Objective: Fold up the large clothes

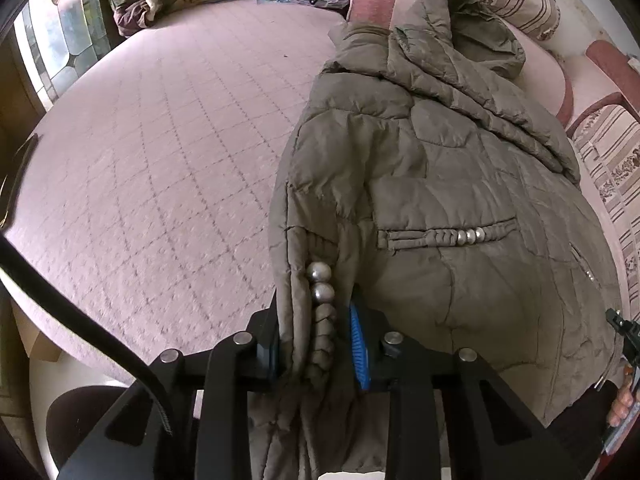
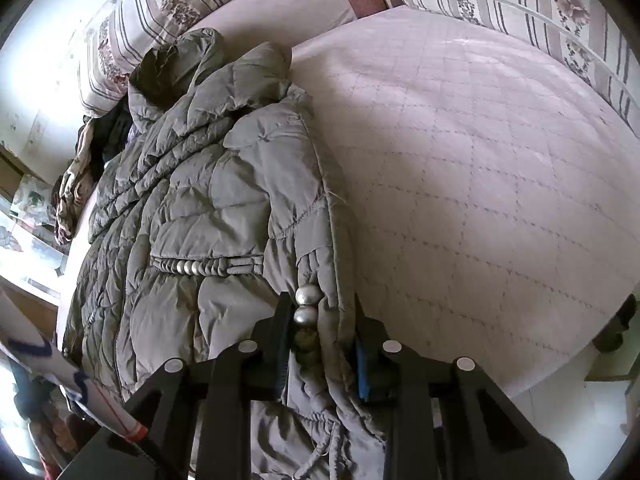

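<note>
The olive-grey quilted puffer coat [image 1: 440,184] is lying lengthwise on the bed's pink diamond-stitched cover [image 1: 160,152], its hood toward the striped floral pillows [image 2: 160,12]. The left tool [image 1: 316,344] is pinching one beaded hem edge between nearly closed pads. The right tool [image 2: 320,344] is likewise clamping the opposite edge beside silver beads [image 2: 306,304].
</note>
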Tool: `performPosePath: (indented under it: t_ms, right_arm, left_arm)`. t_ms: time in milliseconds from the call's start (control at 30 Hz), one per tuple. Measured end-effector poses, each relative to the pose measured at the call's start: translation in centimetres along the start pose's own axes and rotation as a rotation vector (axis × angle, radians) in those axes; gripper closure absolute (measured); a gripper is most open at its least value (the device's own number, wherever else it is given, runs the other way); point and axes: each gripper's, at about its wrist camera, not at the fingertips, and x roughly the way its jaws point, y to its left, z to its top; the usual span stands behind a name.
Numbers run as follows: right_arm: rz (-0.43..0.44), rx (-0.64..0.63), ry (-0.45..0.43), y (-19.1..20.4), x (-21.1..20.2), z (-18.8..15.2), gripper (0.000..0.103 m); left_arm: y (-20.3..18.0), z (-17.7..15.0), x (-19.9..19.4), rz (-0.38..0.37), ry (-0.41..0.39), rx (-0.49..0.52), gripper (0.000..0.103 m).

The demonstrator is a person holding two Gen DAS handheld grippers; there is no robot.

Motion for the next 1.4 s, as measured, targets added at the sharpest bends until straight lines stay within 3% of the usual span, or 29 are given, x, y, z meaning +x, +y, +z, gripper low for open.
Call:
performPosePath:
  t_ms: [100, 200, 400, 500, 567, 667, 833, 900, 1033, 1200, 1400]
  right_arm:
    - [0.002, -0.003, -0.002, -0.1, -0.4, -0.2, 0.076]
    - [-0.007, 0.001, -0.045, -0.3, -1.7, -0.4, 0.066]
    - [-0.034, -0.035, -0.142, 0.2, -6.3, -0.9, 0.063]
    - [-0.021, -0.063, -0.205, 1.5, -9.9, -0.3, 0.061]
    - [-0.019, -0.095, -0.263, 3.0, -13.0, 0.4, 0.048]
    - [-0.034, -0.161, -0.361, 5.6, -17.8, 1.7, 0.039]
    - [-0.095, -0.296, -0.553, 10.4, -27.1, 5.0, 0.027]
    - [-0.092, -0.308, -0.609, 11.8, -29.9, 6.4, 0.023]
    - [-0.075, -0.333, -0.695, 15.5, -34.7, 9.5, 0.016]
    - [-0.112, -0.363, -0.712, 20.4, -34.9, 12.5, 0.013]
    - [-0.142, -0.386, -0.605, 23.9, -28.2, 15.0, 0.013]
  left_arm:
    - [0.1, 0.3, -0.4, 0.008, -0.007, -0.015, 0.074]
    - [0.0, 0.5, -1.5, 0.013, -0.029, -0.022, 0.073]
    - [0.1, 0.7, -7.7, 0.022, -0.154, 0.007, 0.073]
    - [0.3, 1.6, -12.0, 0.053, -0.244, 0.025, 0.067]
    - [0.6, 2.3, -14.4, 0.068, -0.283, 0.034, 0.063]
    - [1.0, 4.0, -19.0, 0.129, -0.366, 0.069, 0.061]
    - [1.7, 6.9, -27.3, 0.269, -0.539, 0.113, 0.041]
    - [1.9, 7.9, -29.7, 0.283, -0.580, 0.103, 0.031]
    - [1.0, 10.5, -33.7, 0.274, -0.647, 0.101, 0.024]
    - [-1.9, 12.3, -32.7, 0.244, -0.668, 0.143, 0.018]
    - [-5.4, 13.7, -24.4, 0.112, -0.502, 0.160, 0.018]
